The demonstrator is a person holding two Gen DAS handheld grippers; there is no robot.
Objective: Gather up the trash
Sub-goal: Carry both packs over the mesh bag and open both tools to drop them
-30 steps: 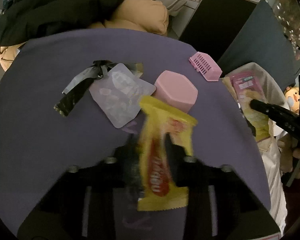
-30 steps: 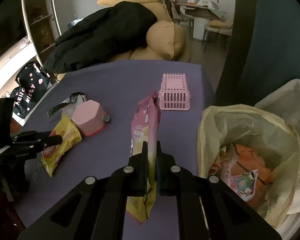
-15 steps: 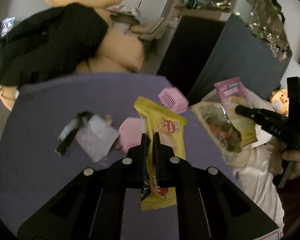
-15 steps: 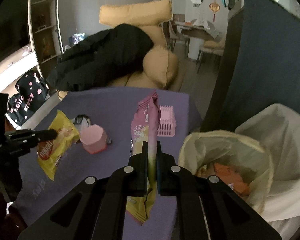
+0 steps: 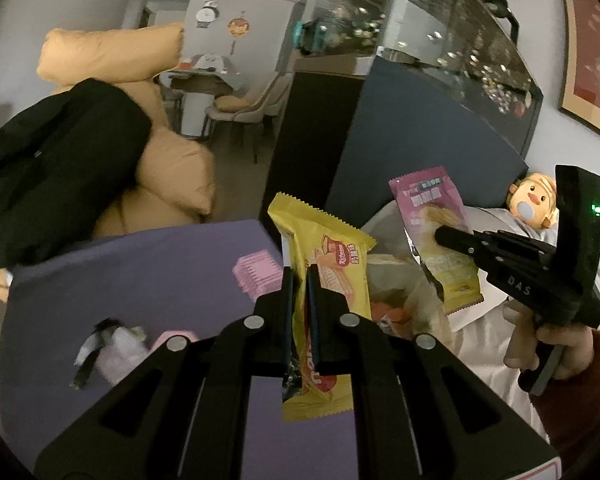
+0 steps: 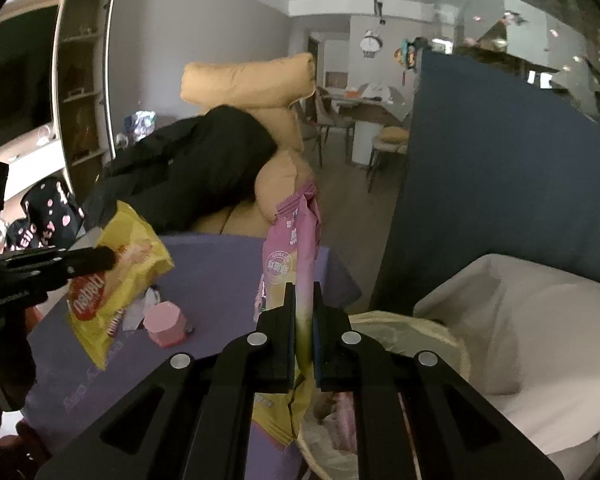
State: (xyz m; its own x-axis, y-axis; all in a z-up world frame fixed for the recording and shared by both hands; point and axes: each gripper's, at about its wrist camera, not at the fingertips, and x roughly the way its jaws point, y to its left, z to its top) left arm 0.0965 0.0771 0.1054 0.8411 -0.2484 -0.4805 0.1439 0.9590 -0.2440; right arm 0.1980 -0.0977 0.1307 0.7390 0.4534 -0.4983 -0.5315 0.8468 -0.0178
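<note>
My left gripper (image 5: 299, 280) is shut on a yellow wafer wrapper (image 5: 332, 268) and holds it high above the purple table (image 5: 140, 280). It also shows in the right wrist view (image 6: 116, 280). My right gripper (image 6: 303, 294) is shut on a pink snack packet (image 6: 296, 248), also seen in the left wrist view (image 5: 440, 232). The packet hangs over the cream trash bag (image 6: 420, 332), which holds some trash (image 5: 384, 308).
On the table lie a pink hexagonal box (image 6: 166, 320), a pink slotted basket (image 5: 256, 276), a clear wrapper (image 5: 120, 348) and a black strip (image 5: 86, 364). A tan sofa with a black coat (image 5: 52, 168) stands behind. A dark blue partition (image 6: 500, 168) rises at the right.
Both grippers have risen and moved toward the trash bag with their wrappers. The table objects now sit lower and farther off in both views.
</note>
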